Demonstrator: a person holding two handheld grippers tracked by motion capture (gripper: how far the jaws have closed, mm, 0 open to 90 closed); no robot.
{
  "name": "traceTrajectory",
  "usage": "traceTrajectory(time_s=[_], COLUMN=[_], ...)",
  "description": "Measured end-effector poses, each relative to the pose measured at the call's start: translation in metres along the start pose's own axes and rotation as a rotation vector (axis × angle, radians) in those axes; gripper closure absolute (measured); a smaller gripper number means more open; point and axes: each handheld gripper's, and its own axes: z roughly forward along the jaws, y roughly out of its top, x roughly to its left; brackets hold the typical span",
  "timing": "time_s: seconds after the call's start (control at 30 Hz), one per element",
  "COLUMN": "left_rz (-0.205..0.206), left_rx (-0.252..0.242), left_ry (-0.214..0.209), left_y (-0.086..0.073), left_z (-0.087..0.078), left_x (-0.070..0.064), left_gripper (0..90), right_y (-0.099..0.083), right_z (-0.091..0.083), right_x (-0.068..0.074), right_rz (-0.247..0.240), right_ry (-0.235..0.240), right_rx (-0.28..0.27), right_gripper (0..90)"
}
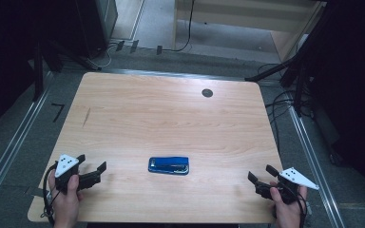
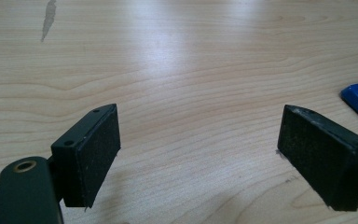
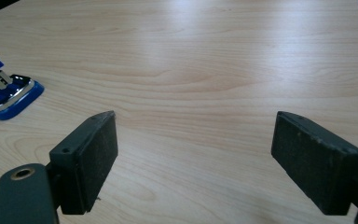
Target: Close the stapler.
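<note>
Item: blue stapler [image 1: 168, 165], lying flat on the wooden worktop [image 1: 171, 114], long axis running 9 to 3 o'clock, sitting near the 6 o'clock edge, about midway between the two grippers and well apart from each. In the right gripper view its metal staple channel is showing, so it appears to be lying open or belly-up; which one cannot be told.

Left gripper [image 1: 91, 172]: resting at 7 o'clock, fingers [image 2: 86, 156] spread wide, holding nothing; stapler lying toward its 2 o'clock.

Right gripper [image 1: 261, 176]: resting at 5 o'clock, fingers [image 3: 85, 158] likewise spread wide and empty; stapler toward its 10 o'clock.

Handling note: the approach is likely beginning. Best done by closing across the narrow width, low to the worktop, squarely at mid-length, since the glossy shell may slip or pivot.

Also present: small dark round grommet [image 1: 207, 92] at 1 o'clock.
</note>
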Motion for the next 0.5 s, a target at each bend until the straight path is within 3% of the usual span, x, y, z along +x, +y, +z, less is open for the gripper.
traceTrajectory(time_s=[0.3,0.5], left_rz=[-0.003,0.001], left_rx=[0.002,0.006], left_ry=[0.0,0.001], left_y=[0.0,0.0], left_z=[0.0,0.0], left_x=[0.0,0.0], left_gripper=[13.1,13.1], right_y=[-0.007,-0.013], right_z=[-0.013,-0.022], right_x=[-0.017,-0.03], right_rz=[0.024,0.047], right_ry=[-0.016,-0.05], right_rx=[-0.004,-0.01], right_gripper=[15.2,15.3])
